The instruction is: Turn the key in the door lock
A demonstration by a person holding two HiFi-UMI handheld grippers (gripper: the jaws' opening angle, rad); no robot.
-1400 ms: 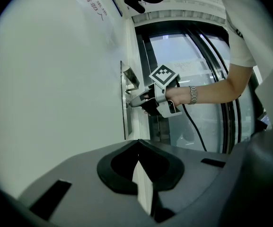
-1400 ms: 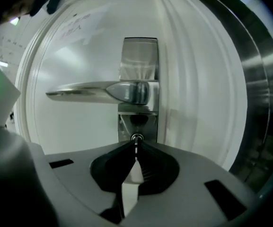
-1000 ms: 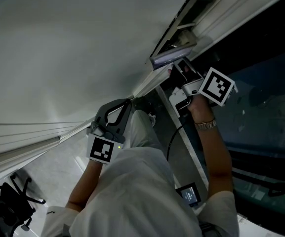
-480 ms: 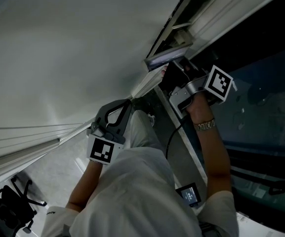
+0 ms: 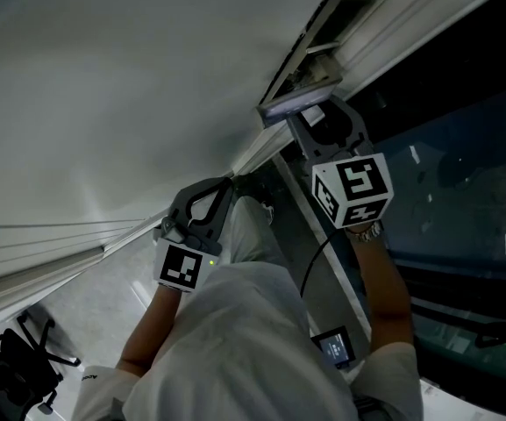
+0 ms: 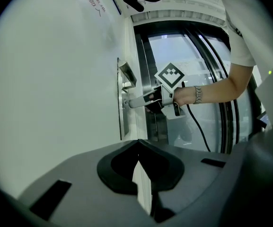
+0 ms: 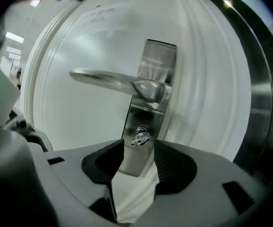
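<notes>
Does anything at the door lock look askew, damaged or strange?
Nothing stands out. The key sits in the lock plate below the lever handle; the right gripper has just been opening its jaws around it.

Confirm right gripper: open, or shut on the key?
Open. The right gripper has just been opening; its jaws stand apart on either side of the key in the lock plate, pads not pressing on it.

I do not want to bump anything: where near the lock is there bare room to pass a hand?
The bare door panel lies below the lever and left of the lock plate. It is crowded at the key: the right gripper, whose jaws have just been opening, has the key between its jaw tips, not pressed.
</notes>
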